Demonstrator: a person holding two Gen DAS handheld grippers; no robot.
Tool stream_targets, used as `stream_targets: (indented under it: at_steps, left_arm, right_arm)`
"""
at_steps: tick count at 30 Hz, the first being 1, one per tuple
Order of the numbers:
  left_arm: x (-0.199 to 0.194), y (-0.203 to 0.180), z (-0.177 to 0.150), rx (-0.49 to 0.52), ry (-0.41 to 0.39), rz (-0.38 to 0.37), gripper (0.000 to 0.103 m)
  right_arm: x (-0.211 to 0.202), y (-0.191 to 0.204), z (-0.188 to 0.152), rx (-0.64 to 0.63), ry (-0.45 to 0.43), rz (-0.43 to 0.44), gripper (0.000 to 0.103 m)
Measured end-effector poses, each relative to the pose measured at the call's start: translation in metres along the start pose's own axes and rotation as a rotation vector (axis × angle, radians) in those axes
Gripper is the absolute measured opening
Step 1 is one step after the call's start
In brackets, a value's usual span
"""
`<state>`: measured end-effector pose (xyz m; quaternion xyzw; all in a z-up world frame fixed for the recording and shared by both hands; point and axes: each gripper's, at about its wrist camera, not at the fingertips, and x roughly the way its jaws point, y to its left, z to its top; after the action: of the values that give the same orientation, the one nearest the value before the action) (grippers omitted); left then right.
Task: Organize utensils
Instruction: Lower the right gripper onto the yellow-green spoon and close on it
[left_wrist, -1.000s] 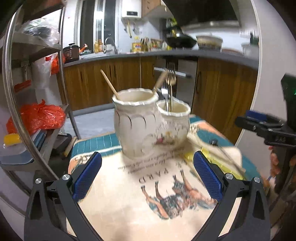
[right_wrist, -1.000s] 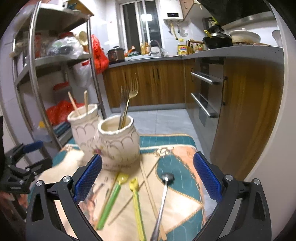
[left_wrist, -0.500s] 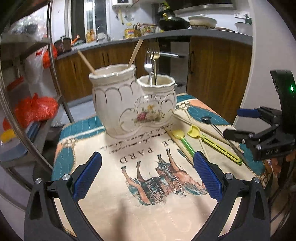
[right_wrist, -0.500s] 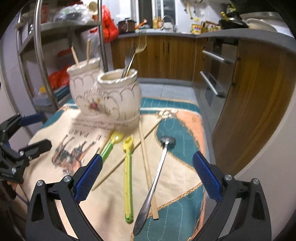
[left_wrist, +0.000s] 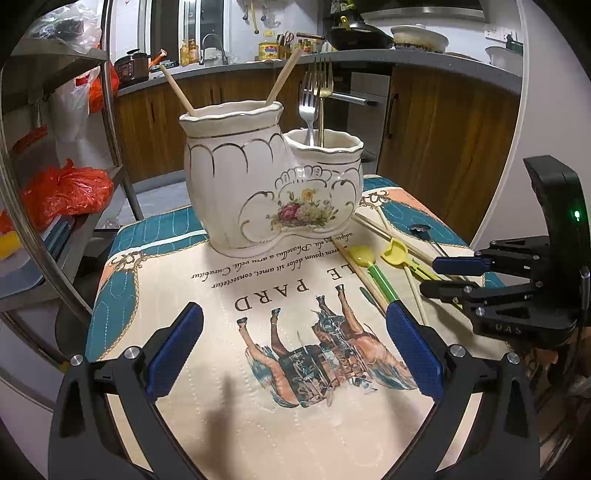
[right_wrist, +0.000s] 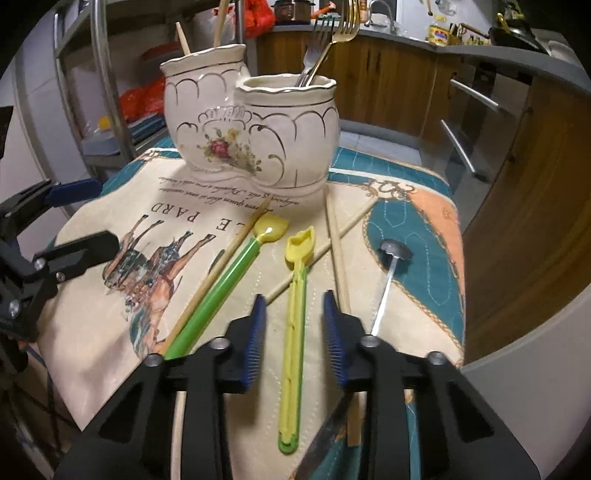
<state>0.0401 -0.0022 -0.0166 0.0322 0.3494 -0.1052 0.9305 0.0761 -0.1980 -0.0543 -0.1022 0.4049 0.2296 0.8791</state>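
Forks (right_wrist: 325, 40): two, upright in holder (right_wrist: 258, 125)
Yellow spoon (right_wrist: 295, 314): one, slim plastic
Right gripper (right_wrist: 297, 332): jaws just narrowed, spoon between, untouched
Left gripper (left_wrist: 291, 347): released, empty

I count two forks (right_wrist: 325, 44) and two chopsticks (left_wrist: 177, 86) in one double ceramic holder (right_wrist: 255, 122). On the cloth I see three loose chopsticks (right_wrist: 221, 266), two yellow plastic spoons (right_wrist: 295, 314) and one metal spoon (right_wrist: 393, 254).

metal spoon (right_wrist: 384, 295) handle behind hand-held gripper (right_wrist: 295, 325)
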Motion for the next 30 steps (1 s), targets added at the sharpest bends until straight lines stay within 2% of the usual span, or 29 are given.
stream_targets:
  at_steps: [3,7,10,14,22,24,30]
  left_arm:
    - [0.002,-0.002,0.001,0.002,0.002,-0.004,0.097]
    - [0.004,-0.006,0.001,0.007,0.009,-0.009,0.097]
    - [0.006,-0.010,0.002,0.003,0.018,-0.007,0.097]
    - [0.014,-0.017,0.004,-0.015,0.043,-0.013,0.097]
    - [0.034,-0.036,0.006,-0.039,0.086,0.038,0.096]
    - [0.038,-0.041,0.005,-0.041,0.100,0.053,0.088]
    - [0.048,-0.051,0.005,-0.032,0.138,0.066,0.073]
  right_arm:
    - [0.003,0.001,0.003,-0.003,0.001,0.002,0.024]
    - [0.009,-0.004,0.004,0.021,0.009,0.009,0.022]
    - [0.009,-0.005,0.003,0.026,0.001,0.029,0.011]
    - [0.002,-0.007,0.000,0.033,-0.032,0.037,0.011]
    - [-0.016,-0.023,-0.004,0.095,-0.124,0.077,0.011]
    - [-0.017,-0.024,-0.005,0.100,-0.130,0.085,0.011]
    - [-0.020,-0.028,-0.008,0.108,-0.146,0.114,0.011]
